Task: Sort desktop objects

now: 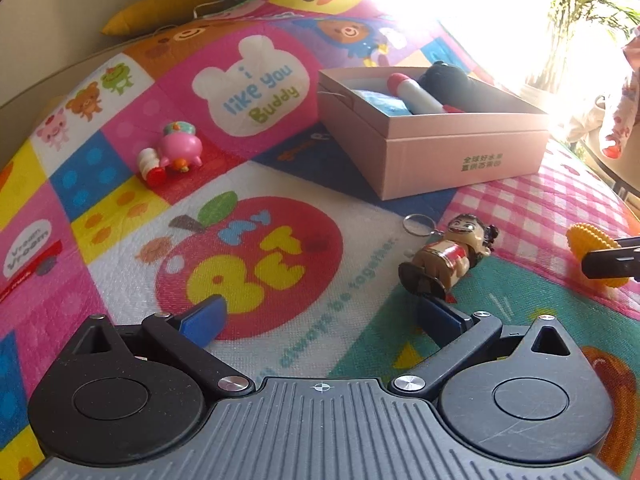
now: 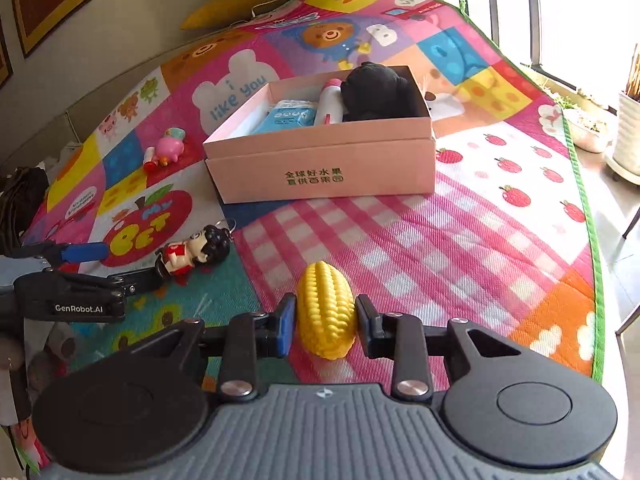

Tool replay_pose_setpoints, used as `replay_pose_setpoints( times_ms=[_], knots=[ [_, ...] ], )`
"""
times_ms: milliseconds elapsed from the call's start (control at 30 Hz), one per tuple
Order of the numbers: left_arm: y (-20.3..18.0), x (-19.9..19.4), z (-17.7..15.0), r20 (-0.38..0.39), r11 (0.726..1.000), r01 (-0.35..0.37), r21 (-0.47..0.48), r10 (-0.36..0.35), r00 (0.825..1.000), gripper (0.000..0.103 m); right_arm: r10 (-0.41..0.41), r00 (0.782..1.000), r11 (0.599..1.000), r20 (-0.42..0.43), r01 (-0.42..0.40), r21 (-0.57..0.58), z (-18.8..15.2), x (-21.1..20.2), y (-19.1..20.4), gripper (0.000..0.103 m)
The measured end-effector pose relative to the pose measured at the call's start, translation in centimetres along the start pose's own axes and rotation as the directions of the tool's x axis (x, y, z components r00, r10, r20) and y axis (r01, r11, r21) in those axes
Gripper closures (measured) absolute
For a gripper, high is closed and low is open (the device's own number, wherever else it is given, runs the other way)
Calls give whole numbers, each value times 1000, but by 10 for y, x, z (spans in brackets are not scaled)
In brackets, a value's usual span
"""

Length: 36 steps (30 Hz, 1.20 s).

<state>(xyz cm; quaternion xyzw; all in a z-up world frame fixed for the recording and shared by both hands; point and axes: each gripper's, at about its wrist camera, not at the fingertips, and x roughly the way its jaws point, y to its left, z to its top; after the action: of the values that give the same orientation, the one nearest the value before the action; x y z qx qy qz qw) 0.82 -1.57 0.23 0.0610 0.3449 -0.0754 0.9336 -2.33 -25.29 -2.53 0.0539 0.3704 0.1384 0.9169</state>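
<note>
My right gripper [image 2: 325,322] is shut on a yellow toy corn cob [image 2: 326,310], held just above the play mat; the corn also shows at the right edge of the left wrist view [image 1: 588,254]. My left gripper [image 1: 320,320] is open and empty, low over the mat, with a doll keychain figure [image 1: 444,258] lying just beyond its right finger; the doll also shows in the right wrist view [image 2: 196,250]. A pink cardboard box [image 2: 320,168] holds a black plush, a white bottle and a blue packet. A pink pig toy [image 1: 176,152] lies on the mat at the left.
The colourful play mat [image 2: 440,240] covers the floor. A yellow cushion [image 2: 236,6] lies at its far edge by the wall. Plant pots [image 2: 628,132] stand at the right beside the bright window. A person's sleeve [image 1: 624,92] shows at the far right.
</note>
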Motion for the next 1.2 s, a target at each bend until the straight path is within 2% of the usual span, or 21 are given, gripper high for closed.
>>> replay_pose_setpoints(
  times_ms=[67,133,167,333,500,667,700,733,767,867,933,1067,1200],
  knots=[
    [-7,-1,0,-6,999,34,15,-34,999,0,-7,1000,1000,20,8,-8,-7,-5,0,71],
    [-16,-2,-2,-6,997,73,37,-73,997,0,-17,999,1000,36,18,-20,-10,-6,2,67],
    [-20,-3,-2,-8,994,93,49,-93,996,0,-24,999,999,49,25,-21,-11,-7,2,61],
    [-38,-8,-4,12,981,181,76,-182,983,0,-115,987,992,112,119,-31,-18,-3,1,49],
    [-44,-9,-1,41,976,196,90,-201,979,0,-113,982,993,149,118,-24,-24,-1,-1,33],
    [-48,-8,9,80,980,175,92,-182,980,2,-114,980,993,160,117,-11,-25,-1,-2,26],
    [-49,-6,11,83,980,173,94,-181,980,11,-109,980,994,165,109,8,-25,-2,-4,26],
    [-51,-4,13,80,980,173,96,-181,980,28,-104,980,995,169,102,21,-25,-2,-6,26],
    [-52,-1,15,72,980,175,96,-183,981,32,-100,980,995,172,96,32,-26,-3,-8,26],
    [-54,6,18,70,980,168,103,-175,982,33,-94,979,995,179,87,45,-27,-3,-10,25],
    [-58,6,17,61,977,173,125,-181,982,55,-88,980,996,181,81,47,-28,-3,-10,24],
    [-65,-5,8,45,959,212,187,-224,974,55,-80,980,996,184,72,50,-28,-3,-11,22],
    [-66,-24,-5,14,934,278,225,-289,957,55,-80,980,996,184,72,50,-28,-4,-11,22]
  ],
)
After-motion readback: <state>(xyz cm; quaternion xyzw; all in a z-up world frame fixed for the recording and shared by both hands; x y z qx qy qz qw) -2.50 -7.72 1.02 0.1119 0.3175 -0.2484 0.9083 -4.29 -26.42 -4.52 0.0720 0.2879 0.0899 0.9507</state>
